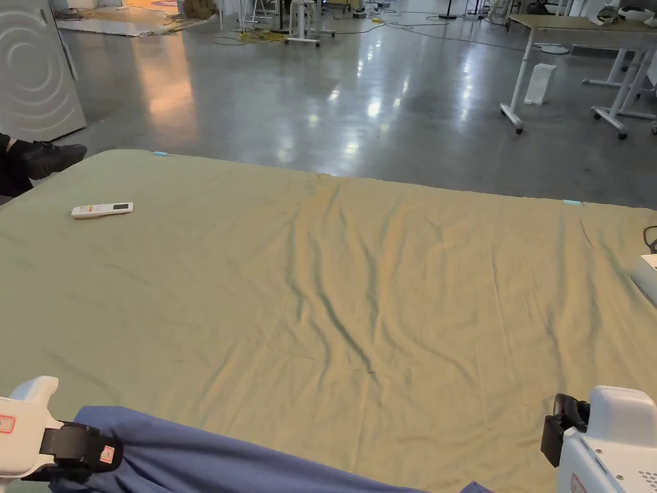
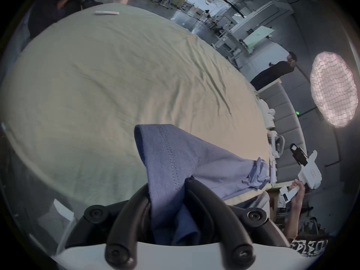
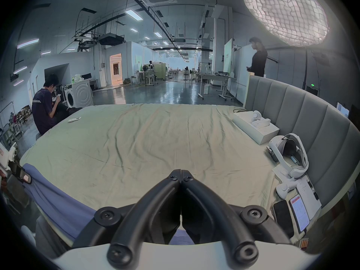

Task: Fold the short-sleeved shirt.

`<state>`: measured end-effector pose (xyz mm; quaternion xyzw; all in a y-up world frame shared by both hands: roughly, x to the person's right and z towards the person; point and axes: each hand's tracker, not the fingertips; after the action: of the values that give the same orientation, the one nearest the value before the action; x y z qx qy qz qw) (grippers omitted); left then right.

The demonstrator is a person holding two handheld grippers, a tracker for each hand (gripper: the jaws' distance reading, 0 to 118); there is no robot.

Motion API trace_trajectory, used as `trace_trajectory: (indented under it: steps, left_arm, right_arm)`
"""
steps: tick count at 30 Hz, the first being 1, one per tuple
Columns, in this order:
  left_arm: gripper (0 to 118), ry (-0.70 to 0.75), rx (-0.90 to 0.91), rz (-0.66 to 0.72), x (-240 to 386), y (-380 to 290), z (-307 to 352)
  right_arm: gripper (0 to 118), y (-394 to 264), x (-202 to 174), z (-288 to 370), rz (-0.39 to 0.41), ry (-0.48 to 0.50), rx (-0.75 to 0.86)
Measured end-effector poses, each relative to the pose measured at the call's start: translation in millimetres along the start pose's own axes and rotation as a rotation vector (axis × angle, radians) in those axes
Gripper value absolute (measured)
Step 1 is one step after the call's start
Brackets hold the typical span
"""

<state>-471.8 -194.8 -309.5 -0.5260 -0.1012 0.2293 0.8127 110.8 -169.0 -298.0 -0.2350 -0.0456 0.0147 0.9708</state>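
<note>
At the near edge of a bed [image 1: 359, 269] with a pale green sheet, the left gripper [image 2: 167, 192] pinches a stitched hem of the blue short-sleeved shirt [image 1: 212, 456], which trails limp along the mattress edge. The right gripper [image 3: 181, 174] hovers with its jaws closed on nothing. Soft and light, the fabric likely handles best when gripped at hems or shoulder seams.

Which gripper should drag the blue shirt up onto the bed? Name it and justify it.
Left. The left gripper already has its jaws clamped on the blue shirt at the green sheet's near edge. The right gripper is shut on nothing.
</note>
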Motion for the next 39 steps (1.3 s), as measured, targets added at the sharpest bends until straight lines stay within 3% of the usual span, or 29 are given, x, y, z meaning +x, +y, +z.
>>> trace_trajectory:
  steps: [7, 12, 17, 24, 27, 34, 37, 38, 39]
  left_arm:
    - [11, -0.095, -0.046, -0.003, 51.3, -8.2, 0.2]
    - [11, -0.252, -0.096, -0.005, 105.4, -11.6, -10.2]
    - [11, -0.271, -0.196, -0.007, 151.7, -21.9, -50.6]
    - [11, -0.186, -0.298, -0.022, 187.5, -40.3, -146.4]
    - [11, -0.051, -0.310, -0.049, 201.8, -51.1, -182.3]
    - [12, 0.063, -0.329, -0.072, 222.9, -70.9, -225.6]
    - [24, 0.066, -0.318, -0.064, 224.6, -70.9, -222.4]
    - [34, 0.047, -0.315, -0.063, 225.1, -70.7, -218.7]
    - [51, -0.002, -0.312, -0.057, 225.9, -70.7, -214.8]
  right_arm:
    - [0, -0.2, 2.6, -0.6, -0.021, 0.015, -0.002]
    - [0, -1.3, 5.5, 0.5, -0.029, 0.027, -0.002]
    - [0, -5.4, 13.2, 2.3, -0.034, 0.025, -0.002]
    - [0, -15.1, 33.3, 3.7, -0.061, 0.001, -0.019]
    - [0, -19.3, 42.1, 5.1, -0.069, -0.013, -0.028]
    - [0, -25.4, 57.7, 9.5, -0.090, -0.038, -0.043]
    - [0, -27.1, 60.4, 11.0, -0.092, -0.044, -0.045]
    - [0, -27.4, 60.9, 11.1, -0.093, -0.046, -0.046]
    - [0, -27.6, 61.5, 11.2, -0.095, -0.046, -0.048]
